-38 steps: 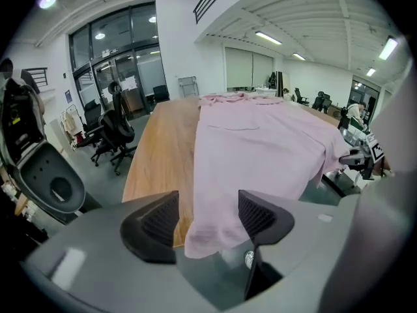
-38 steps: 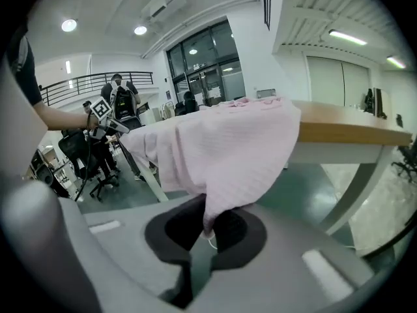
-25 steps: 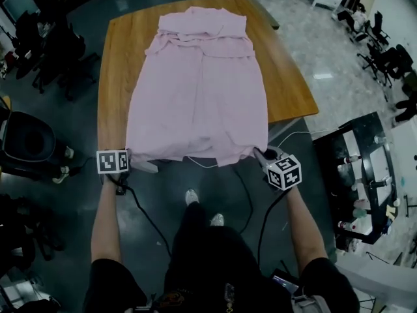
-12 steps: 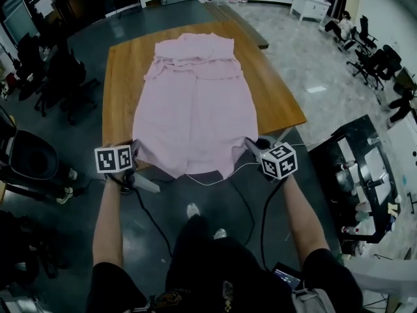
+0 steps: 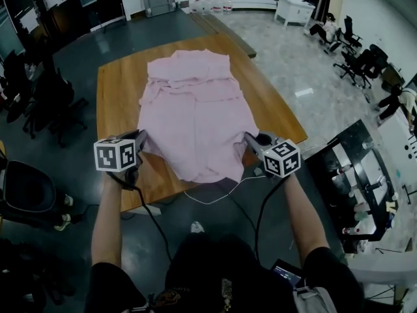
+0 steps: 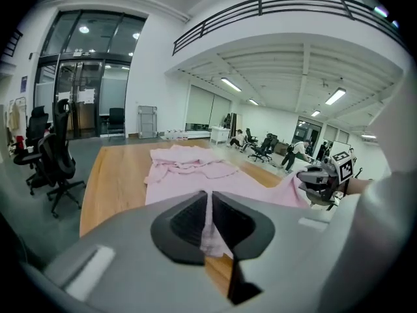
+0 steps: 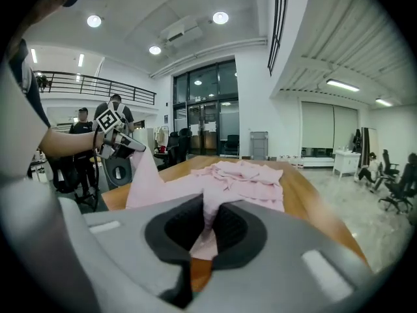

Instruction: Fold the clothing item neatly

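Observation:
A pink garment (image 5: 195,116) lies spread along the wooden table (image 5: 117,96), its far end bunched in folds. My left gripper (image 5: 139,139) is shut on the near left corner of the hem, and my right gripper (image 5: 251,142) is shut on the near right corner. Both corners are raised above the table's near edge, and the hem sags between them. In the left gripper view, pink cloth (image 6: 207,230) is pinched between the closed jaws of the left gripper (image 6: 210,197). The right gripper view shows the same pinch on the cloth (image 7: 210,204) by the right gripper (image 7: 207,208).
Office chairs (image 5: 45,96) stand left of the table, and a black bin (image 5: 23,188) sits at the near left. A cable (image 5: 208,197) runs across the floor below the table's near edge. A black cart with bottles (image 5: 365,188) stands at the right. More chairs (image 5: 355,60) are far right.
Both grippers have moved up and forward with the hem corners. The hem that hung over the table's near edge is now lifted above it.

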Demonstrator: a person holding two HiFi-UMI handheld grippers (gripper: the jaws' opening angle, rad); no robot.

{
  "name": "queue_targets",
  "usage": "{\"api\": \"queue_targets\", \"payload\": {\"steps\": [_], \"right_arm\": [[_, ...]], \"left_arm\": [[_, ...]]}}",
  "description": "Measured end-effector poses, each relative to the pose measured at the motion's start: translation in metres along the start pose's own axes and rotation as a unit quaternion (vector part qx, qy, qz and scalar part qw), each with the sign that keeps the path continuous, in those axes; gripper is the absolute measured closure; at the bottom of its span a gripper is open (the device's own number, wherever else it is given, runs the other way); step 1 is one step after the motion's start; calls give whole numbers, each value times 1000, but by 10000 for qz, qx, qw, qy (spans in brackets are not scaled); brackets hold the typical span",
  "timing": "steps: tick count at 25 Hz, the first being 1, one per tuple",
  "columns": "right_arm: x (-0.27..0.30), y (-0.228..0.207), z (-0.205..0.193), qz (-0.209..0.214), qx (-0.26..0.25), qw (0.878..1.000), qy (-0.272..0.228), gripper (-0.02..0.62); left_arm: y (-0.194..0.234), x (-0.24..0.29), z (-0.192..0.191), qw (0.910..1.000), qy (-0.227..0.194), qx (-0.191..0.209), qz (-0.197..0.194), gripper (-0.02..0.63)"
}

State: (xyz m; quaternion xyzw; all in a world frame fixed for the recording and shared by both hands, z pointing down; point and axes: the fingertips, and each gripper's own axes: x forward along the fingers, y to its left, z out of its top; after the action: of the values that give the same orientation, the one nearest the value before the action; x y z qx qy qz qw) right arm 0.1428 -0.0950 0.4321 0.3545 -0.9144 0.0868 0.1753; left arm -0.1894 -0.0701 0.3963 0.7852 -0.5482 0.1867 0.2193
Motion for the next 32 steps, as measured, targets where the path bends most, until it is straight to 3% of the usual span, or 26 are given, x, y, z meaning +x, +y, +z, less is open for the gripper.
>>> {"api": "queue_targets", "payload": {"steps": [6, 11, 18, 26, 32], "right_arm": [[39, -47, 25, -454, 87, 9989, 40, 581], [76, -95, 33, -719, 154, 9972, 149, 581], [141, -166, 18, -802, 481, 9944, 484, 581], [206, -237, -37, -913, 983, 9808, 1413, 581], [235, -263, -73, -1045, 1231, 9667, 1985, 581]], "left_arm": [[44, 46, 31, 10000, 35, -47, 46, 575], [78, 93, 49, 9993, 107, -343, 42, 575], [130, 166, 57, 9959, 469, -506, 590, 575], [182, 248, 16, 9787, 1468, -190, 1425, 575], [215, 274, -17, 9612, 1975, -76, 1927, 575]]}}
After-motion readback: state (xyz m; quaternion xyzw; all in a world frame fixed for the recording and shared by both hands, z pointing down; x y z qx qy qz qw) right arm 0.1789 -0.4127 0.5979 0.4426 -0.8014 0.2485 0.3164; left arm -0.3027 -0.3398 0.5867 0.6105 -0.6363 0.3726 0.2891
